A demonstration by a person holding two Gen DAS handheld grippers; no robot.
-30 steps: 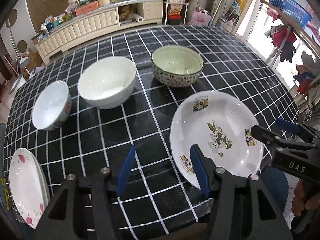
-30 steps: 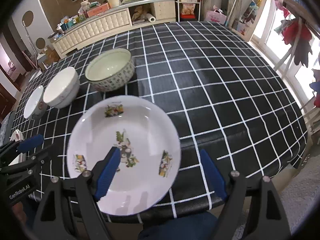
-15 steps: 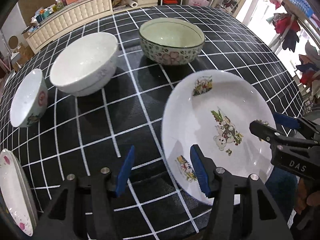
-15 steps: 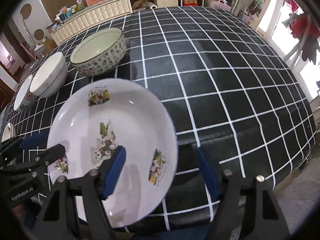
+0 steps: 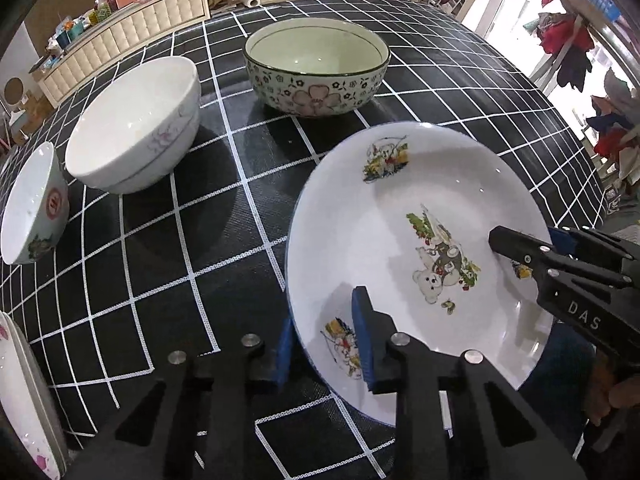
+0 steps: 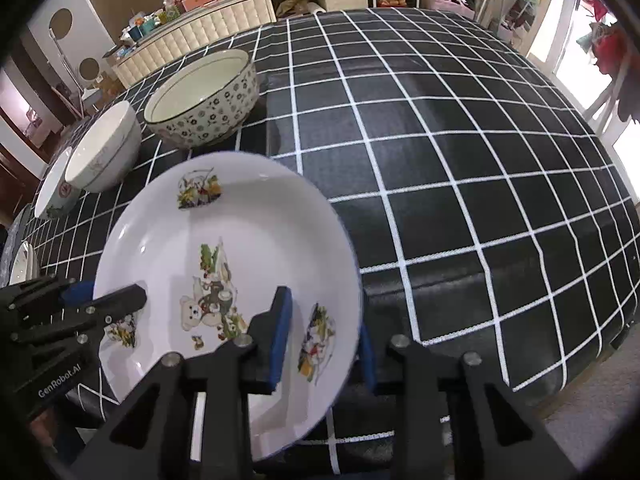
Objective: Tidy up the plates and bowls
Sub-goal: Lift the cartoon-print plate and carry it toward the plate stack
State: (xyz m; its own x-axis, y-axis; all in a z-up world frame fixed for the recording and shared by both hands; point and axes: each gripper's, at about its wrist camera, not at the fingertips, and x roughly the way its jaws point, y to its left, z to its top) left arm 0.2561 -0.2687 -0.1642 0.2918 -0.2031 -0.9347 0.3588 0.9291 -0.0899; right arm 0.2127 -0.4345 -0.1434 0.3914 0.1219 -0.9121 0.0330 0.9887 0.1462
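Note:
A white plate with cartoon bears (image 5: 400, 200) (image 6: 240, 232) lies at the near edge of the black checked table (image 6: 440, 160). My left gripper (image 5: 324, 344) straddles the plate's near-left rim, one blue pad under it and one inside; its jaws are closing and the pads touch the plate. My right gripper (image 6: 322, 344) straddles the near-right rim the same way, jaws closing, pads against the plate. Behind stand a floral bowl (image 5: 316, 64), a wide white bowl (image 5: 132, 124) and a small white bowl (image 5: 32, 204).
A stack of white plates with pink flowers (image 5: 20, 392) sits at the table's near-left corner. The table's front edge runs just under both grippers. A cluttered white sideboard (image 6: 208, 16) stands beyond the table, and clothes hang at the right.
Both grippers sank toward the plate and their jaws narrowed onto its rim. The left moved right, from beside the plate to astride its edge. The bowls have not moved.

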